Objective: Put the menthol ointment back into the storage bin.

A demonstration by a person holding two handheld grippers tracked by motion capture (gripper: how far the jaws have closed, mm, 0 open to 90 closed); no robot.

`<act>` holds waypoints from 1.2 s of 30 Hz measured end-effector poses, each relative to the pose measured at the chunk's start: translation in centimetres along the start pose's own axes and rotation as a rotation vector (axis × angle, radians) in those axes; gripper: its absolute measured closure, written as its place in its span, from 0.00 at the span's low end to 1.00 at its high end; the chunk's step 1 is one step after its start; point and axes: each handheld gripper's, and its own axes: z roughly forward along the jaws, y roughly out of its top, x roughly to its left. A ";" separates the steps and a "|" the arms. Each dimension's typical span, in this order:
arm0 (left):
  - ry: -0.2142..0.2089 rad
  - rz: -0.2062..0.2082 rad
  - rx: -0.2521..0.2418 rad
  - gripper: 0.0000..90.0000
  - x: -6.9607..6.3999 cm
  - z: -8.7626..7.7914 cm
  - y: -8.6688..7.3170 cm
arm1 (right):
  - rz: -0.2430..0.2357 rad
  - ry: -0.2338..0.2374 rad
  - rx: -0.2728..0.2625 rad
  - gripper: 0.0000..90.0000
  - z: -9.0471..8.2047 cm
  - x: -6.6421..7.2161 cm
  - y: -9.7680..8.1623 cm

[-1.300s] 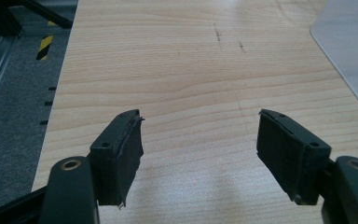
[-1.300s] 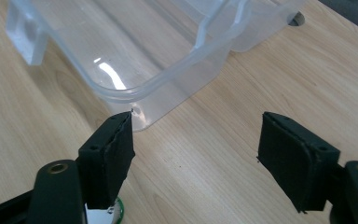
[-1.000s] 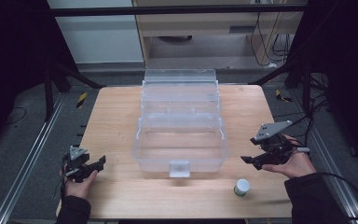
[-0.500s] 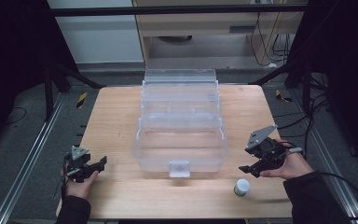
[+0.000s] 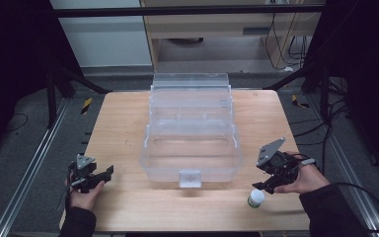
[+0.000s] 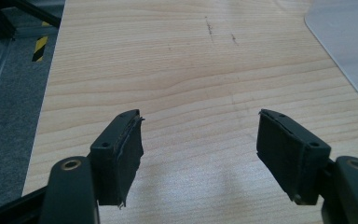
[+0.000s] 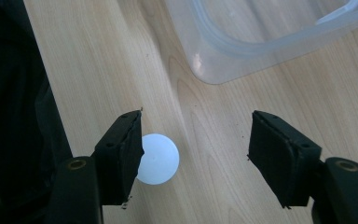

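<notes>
The right gripper, jaws just narrowing but not yet gripping, hovers over the bottle, needing centring; left gripper idles open.

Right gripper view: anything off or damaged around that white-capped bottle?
Nothing spilled or broken. The bottle stands upright on the table, off-centre between the right gripper's jaws, beside the left pad, with a wide gap to the other. The jaws have just been closing. The clear box looks intact.
</notes>
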 end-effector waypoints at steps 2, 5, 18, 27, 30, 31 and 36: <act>0.000 0.001 0.001 0.34 0.0 0.0 0.0 | -0.015 0.005 0.017 0.40 0.2 0.1 0.0; 0.000 0.002 0.002 0.34 0.0 0.1 0.0 | -0.028 0.020 0.055 0.42 0.6 0.4 -0.1; 0.001 0.007 0.004 0.34 -0.1 0.1 0.0 | -0.072 0.049 0.125 0.44 1.7 1.0 -0.4; 0.003 0.010 0.005 0.34 -0.1 0.0 0.0 | -0.101 0.071 0.159 0.45 2.8 1.3 -0.9; 0.003 0.011 0.005 0.34 -0.1 0.0 0.0 | -0.103 0.080 0.175 0.46 3.3 1.4 -1.0; 0.003 0.011 0.005 0.34 -0.1 0.0 0.0 | -0.109 0.083 0.185 0.47 3.5 1.5 -1.0; 0.003 0.011 0.005 0.34 -0.1 0.0 0.0 | -0.114 0.090 0.206 0.48 4.1 1.6 -1.1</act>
